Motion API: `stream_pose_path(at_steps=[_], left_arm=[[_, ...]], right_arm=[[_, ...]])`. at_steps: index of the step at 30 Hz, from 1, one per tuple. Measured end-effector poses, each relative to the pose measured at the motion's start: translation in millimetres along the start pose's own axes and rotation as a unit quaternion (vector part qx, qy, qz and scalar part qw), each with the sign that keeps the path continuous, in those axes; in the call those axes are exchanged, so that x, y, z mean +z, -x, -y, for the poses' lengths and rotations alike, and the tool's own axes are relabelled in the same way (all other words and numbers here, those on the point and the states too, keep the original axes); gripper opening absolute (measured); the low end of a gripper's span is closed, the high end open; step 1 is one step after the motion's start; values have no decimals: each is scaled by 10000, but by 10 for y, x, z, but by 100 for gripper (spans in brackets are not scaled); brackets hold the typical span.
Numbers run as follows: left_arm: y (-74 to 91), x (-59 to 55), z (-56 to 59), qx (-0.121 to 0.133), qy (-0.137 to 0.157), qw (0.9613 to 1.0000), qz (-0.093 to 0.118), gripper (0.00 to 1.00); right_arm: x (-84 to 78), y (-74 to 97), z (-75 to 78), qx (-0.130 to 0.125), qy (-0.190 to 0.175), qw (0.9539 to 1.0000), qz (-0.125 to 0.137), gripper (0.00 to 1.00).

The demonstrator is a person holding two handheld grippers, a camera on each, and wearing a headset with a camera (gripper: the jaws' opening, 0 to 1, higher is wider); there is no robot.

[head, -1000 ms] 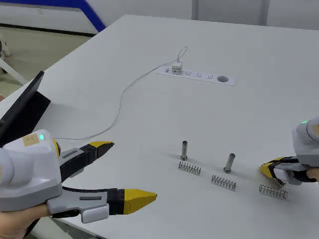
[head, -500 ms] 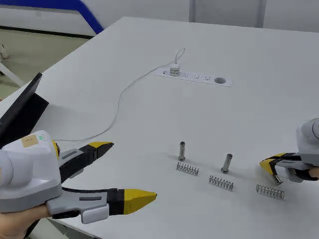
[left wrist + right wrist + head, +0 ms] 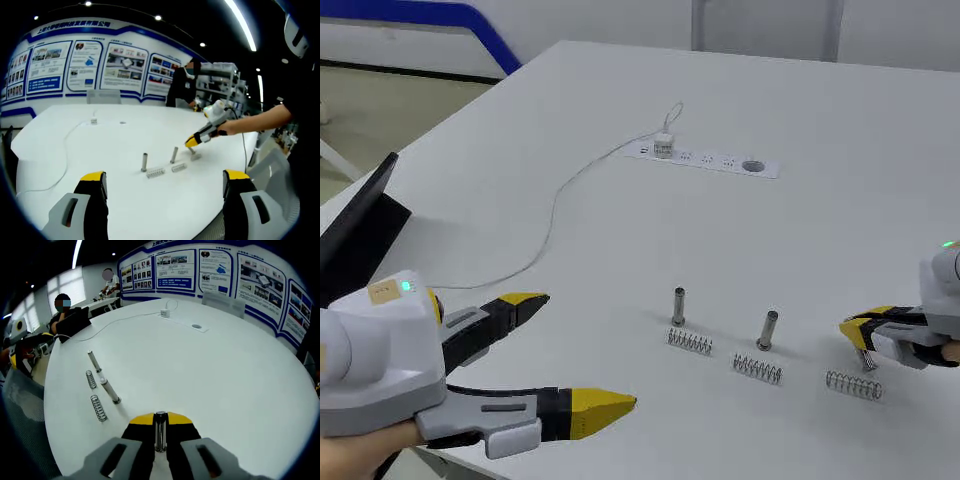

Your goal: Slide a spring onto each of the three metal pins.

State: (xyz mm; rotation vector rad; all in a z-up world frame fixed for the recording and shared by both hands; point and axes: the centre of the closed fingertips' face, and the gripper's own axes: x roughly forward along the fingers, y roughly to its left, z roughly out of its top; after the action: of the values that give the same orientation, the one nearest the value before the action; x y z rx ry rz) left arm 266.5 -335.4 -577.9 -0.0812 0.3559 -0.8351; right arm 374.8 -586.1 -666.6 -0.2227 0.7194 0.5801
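Now, right gripper [image 3: 857,332] jaws closed on held pin [image 3: 159,432], at right side of table [image 3: 620,180], left gripper [image 3: 578,350] jaws wide apart, holding nothing, left pin [image 3: 678,305] and middle pin [image 3: 769,328] upright, left spring [image 3: 689,342], middle spring [image 3: 757,370], right spring [image 3: 853,385] lying flat near them.

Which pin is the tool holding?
The third pin, pinched in the right tool at the row's right end. The left pin and middle pin stand upright on the table, untouched.
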Motion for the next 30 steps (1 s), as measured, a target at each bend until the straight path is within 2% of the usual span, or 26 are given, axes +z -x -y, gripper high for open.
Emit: stream_pose_path(at_steps=[13, 25, 30], left_arm=[[-19, 26, 24, -96, -1, 10000, 20, 98], [-33, 100, 55, -196, 62, 9996, 175, 98], [-50, 72, 73, -255, 82, 9996, 107, 98]], right_arm=[[14, 90, 7, -89, -129, 9997, 186, 7], [-1, 145, -13, -140, -198, 9989, 403, 7], [-2, 152, -37, -154, -216, 9982, 532, 7]])
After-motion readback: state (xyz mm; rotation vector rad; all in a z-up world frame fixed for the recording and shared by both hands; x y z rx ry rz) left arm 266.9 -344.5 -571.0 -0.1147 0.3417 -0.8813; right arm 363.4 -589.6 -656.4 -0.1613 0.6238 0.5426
